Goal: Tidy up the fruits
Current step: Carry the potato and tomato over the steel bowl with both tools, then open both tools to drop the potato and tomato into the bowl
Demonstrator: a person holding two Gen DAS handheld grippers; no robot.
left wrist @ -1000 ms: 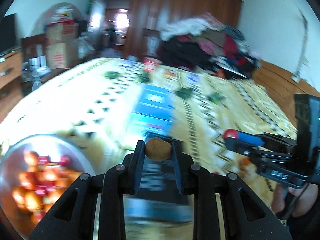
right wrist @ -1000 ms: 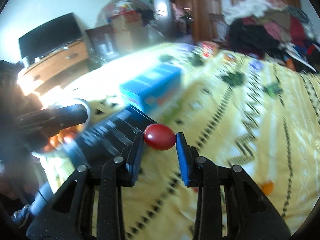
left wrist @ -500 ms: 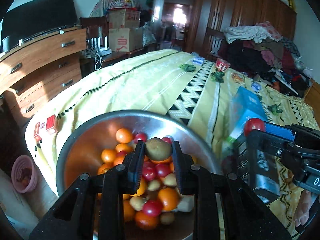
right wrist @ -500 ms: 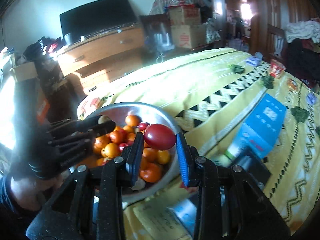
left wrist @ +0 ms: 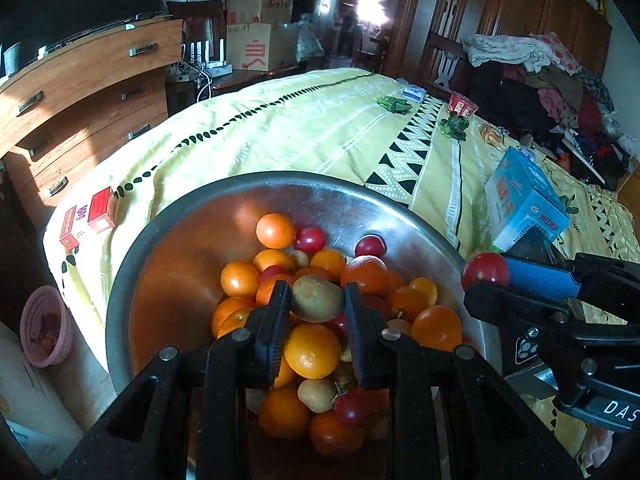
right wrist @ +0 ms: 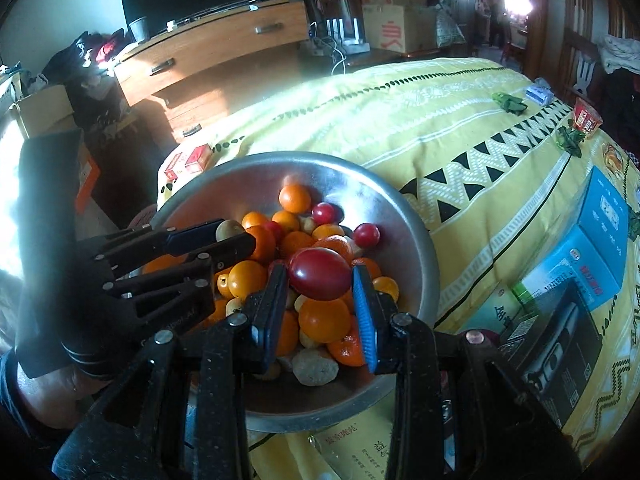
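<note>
A steel bowl [left wrist: 192, 240] [right wrist: 404, 236] on the bed holds several oranges, red tomatoes and brown fruits. My left gripper [left wrist: 316, 300] is shut on a brown kiwi [left wrist: 316, 298] just above the fruit pile; it shows from the side in the right wrist view [right wrist: 230, 236]. My right gripper [right wrist: 320, 280] is shut on a red tomato [right wrist: 320, 274] above the bowl's near half; in the left wrist view it [left wrist: 486, 276] sits over the bowl's right rim with the tomato [left wrist: 484, 270].
A blue box [left wrist: 524, 200] [right wrist: 592, 264] and a black box [right wrist: 560, 332] lie right of the bowl on the yellow bedspread [left wrist: 320, 132]. Red packets [left wrist: 86, 216] sit at the bed's left edge. A wooden dresser [left wrist: 80, 92] stands left; a pink basket [left wrist: 46, 326] is on the floor.
Both grippers swung left from over the bed to above the bowl and came closer to the fruit pile, each still holding its fruit.
</note>
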